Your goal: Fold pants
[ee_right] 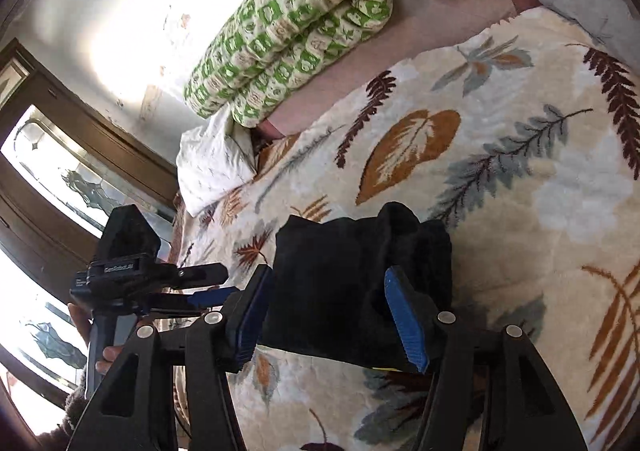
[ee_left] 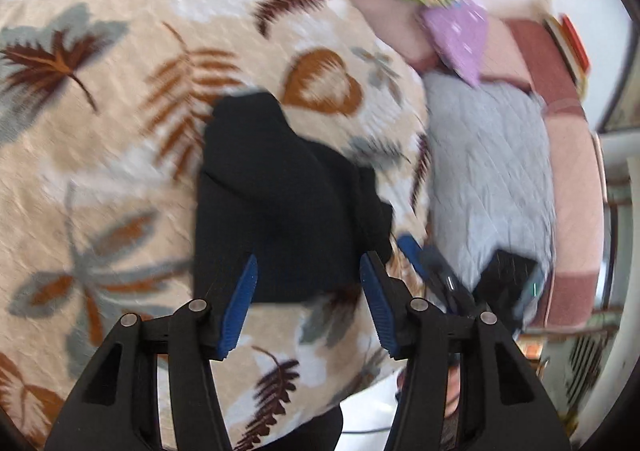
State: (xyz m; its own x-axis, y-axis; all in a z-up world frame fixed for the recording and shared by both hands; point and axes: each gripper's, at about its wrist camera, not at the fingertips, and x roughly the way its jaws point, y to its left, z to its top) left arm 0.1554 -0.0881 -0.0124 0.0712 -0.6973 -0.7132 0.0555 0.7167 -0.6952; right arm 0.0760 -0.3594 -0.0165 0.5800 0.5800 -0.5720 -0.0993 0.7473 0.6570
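Apparently both tongs, left and right, half-open over folded black pants.

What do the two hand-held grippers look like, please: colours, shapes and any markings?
Both the left gripper and the right gripper have black angular frames with silver round pivot pins and blue ribbed pads. The left gripper's black housing carries small white lettering, unreadable.

One label only: small pale lettering on the black body of the left gripper, seen from right wrist cam; too blurred to read. No other text, nos. or signs.
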